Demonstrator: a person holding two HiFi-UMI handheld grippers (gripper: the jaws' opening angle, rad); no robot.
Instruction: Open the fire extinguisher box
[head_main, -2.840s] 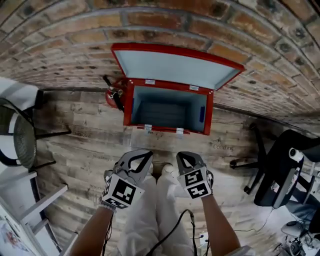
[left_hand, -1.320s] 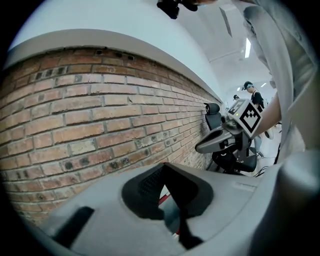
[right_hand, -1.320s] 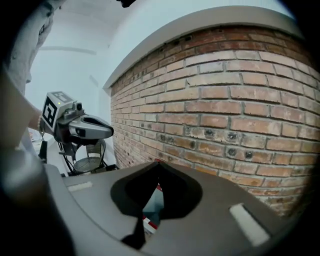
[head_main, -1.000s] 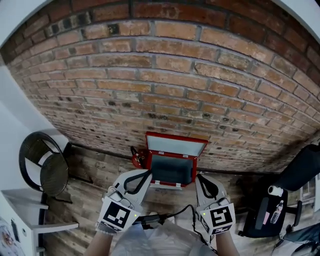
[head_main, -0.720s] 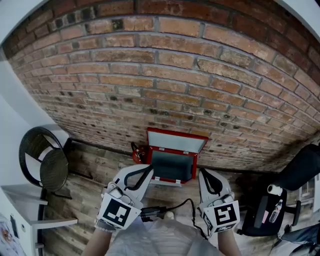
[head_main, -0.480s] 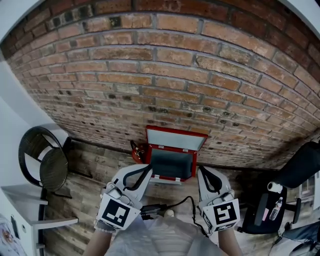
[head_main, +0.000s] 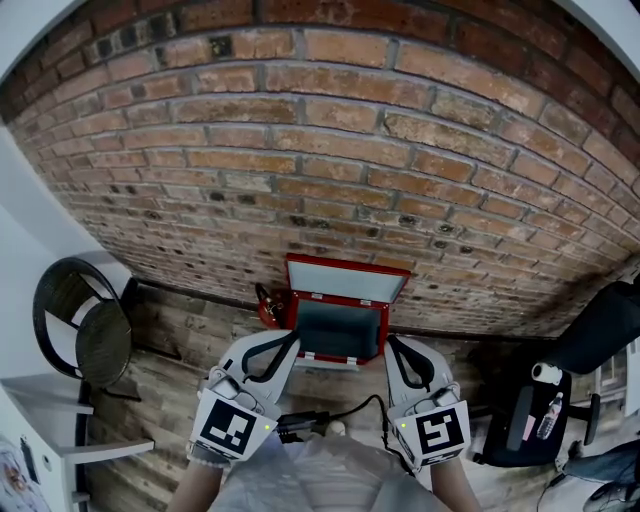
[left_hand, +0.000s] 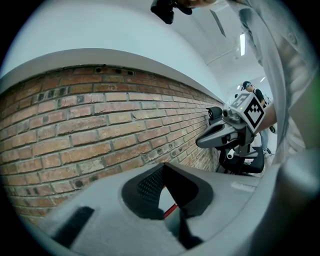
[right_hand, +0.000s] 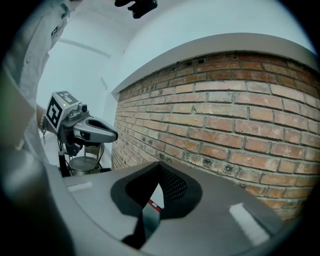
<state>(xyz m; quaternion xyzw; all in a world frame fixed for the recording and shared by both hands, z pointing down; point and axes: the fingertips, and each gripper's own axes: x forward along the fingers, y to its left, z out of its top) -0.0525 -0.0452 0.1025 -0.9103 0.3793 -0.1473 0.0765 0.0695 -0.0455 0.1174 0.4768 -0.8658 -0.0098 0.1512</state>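
The fire extinguisher box (head_main: 336, 330) stood on the wooden floor (head_main: 190, 345) at its far edge, right against the foot of the brick wall (head_main: 330, 150). It was already open: the red lid (head_main: 346, 284) was swung up and leaned back on the bricks with its pale inner face showing, and the grey inside of the box lay exposed. A red fire extinguisher (head_main: 268, 306) sat on the floor just beside the box's left side, also close to the wall.

Both grippers were held low and nearer the person than the box, apart from it and touching nothing. The left gripper (head_main: 286, 340) pointed toward the box's left front corner, and its own view showed its two jaws brought together at the tips with nothing held between them; only a sliver of red showed through the gap below the tips. The right gripper (head_main: 394, 346) pointed toward the box's right front corner, and its jaws were likewise closed tip to tip on nothing.

A black cable (head_main: 345, 412) ran between the two grippers, in front of the person's light clothing. A round black chair (head_main: 78, 330) stood well to the left near the wall, and a black office chair (head_main: 590, 345) well to the right.
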